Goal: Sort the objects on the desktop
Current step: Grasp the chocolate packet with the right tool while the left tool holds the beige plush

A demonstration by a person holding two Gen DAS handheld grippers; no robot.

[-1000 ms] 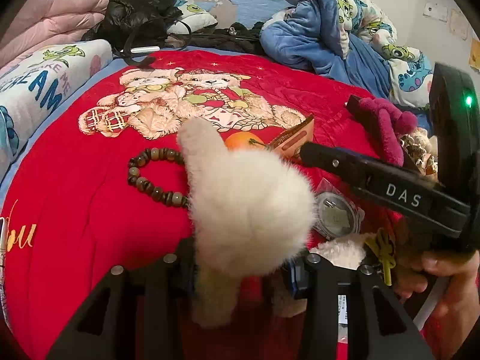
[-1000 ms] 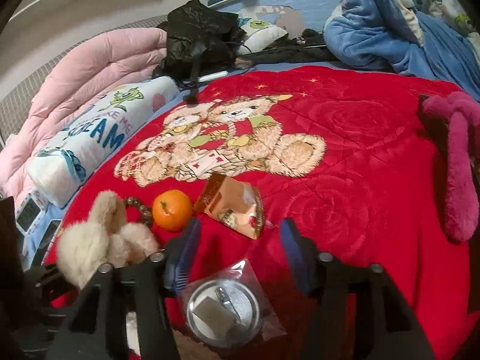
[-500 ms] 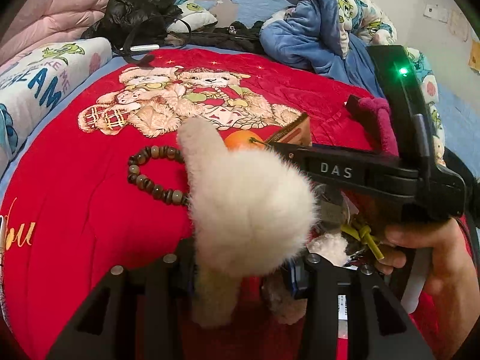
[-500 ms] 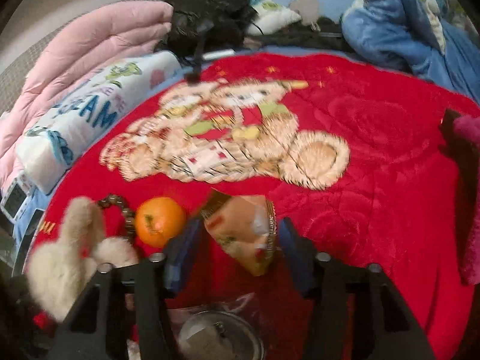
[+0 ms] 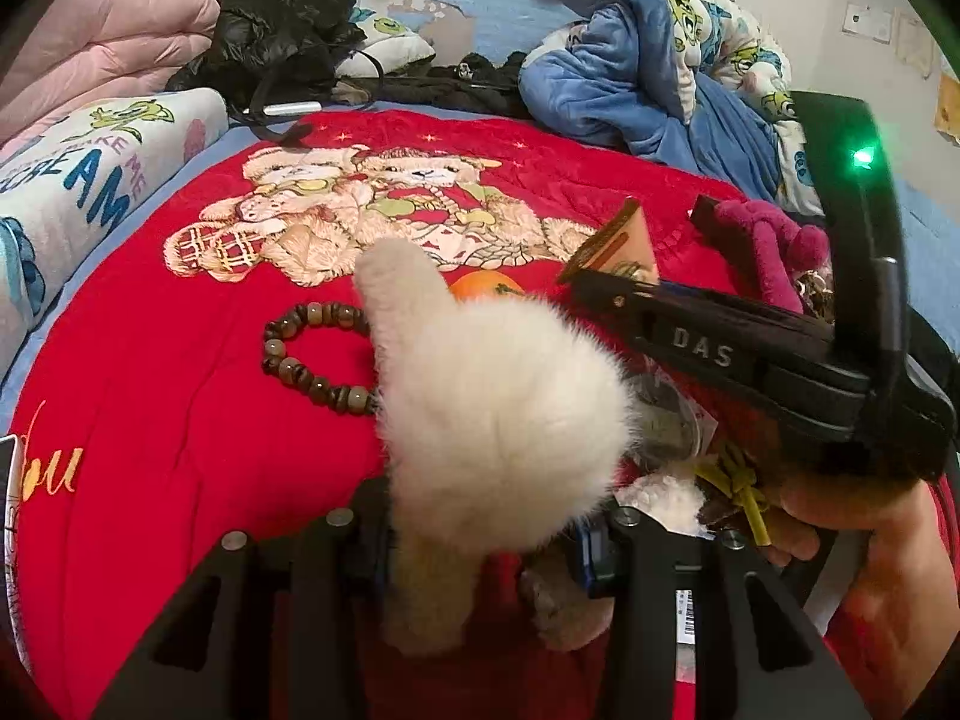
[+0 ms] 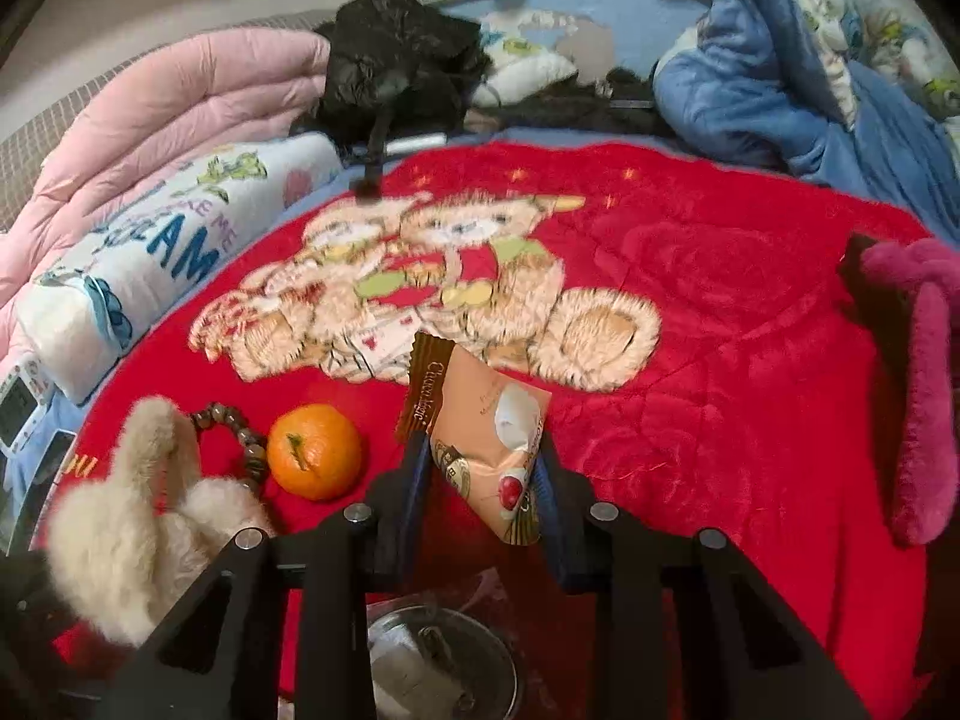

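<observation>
Left gripper [image 5: 486, 546] — fingers clamped on a cream plush toy [image 5: 498, 420] that stands up between them; beyond the fingertips, a bead bracelet [image 5: 312, 360] to the left and a tangerine [image 5: 480, 286] half hidden behind the toy, all on the red blanket [image 5: 150, 420]. Right gripper [image 6: 483, 480] — jaws closing with a snack packet [image 6: 486, 420] between the pads, both pads at its edges; a round tin [image 6: 444, 666] lies under the fingers, the tangerine just left of the left fingertip, a pink plush [image 6: 924, 384] well off to the right.
</observation>
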